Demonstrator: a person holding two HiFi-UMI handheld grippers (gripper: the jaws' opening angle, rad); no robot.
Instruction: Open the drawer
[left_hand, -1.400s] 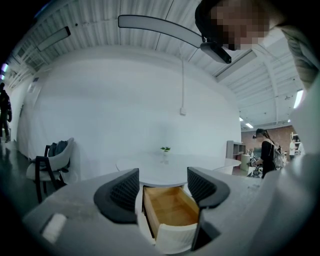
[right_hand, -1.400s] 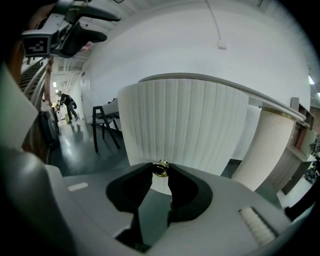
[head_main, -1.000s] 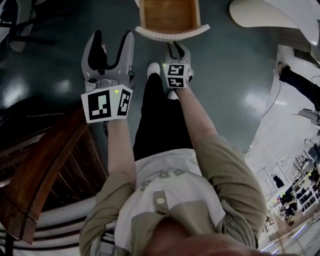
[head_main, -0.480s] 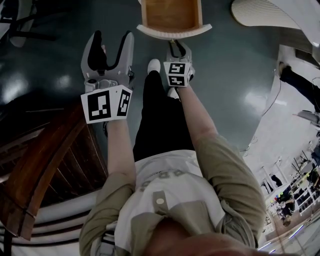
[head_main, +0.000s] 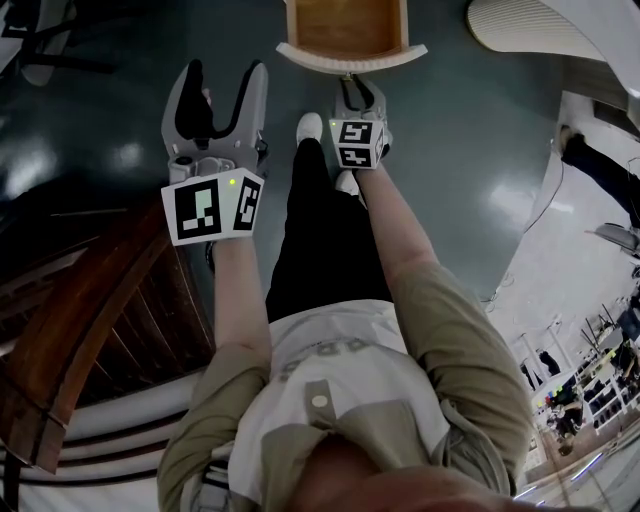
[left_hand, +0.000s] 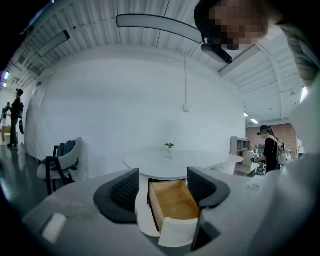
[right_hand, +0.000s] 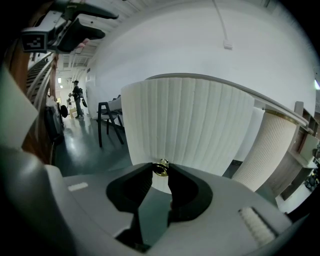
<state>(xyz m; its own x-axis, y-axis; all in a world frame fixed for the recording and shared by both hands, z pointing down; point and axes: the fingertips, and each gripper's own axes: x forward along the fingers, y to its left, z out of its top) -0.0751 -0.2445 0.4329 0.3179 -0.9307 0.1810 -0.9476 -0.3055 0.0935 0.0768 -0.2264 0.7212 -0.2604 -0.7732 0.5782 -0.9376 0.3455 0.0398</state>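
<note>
Glossy dark floor (head_main: 480, 140). Brown wooden staircase (head_main: 110, 320) at lower left. Chair (left_hand: 62, 162) against white wall (left_hand: 125, 100); small plant (left_hand: 169, 145) to its right.

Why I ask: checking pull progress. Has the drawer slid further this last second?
No: the drawer keeps its gap to the white shoe; both drift upward together.

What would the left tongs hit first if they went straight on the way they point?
Probably the pulled-out wooden drawer, framed between the open jaws of the left tongs; its distance is unclear.
</note>
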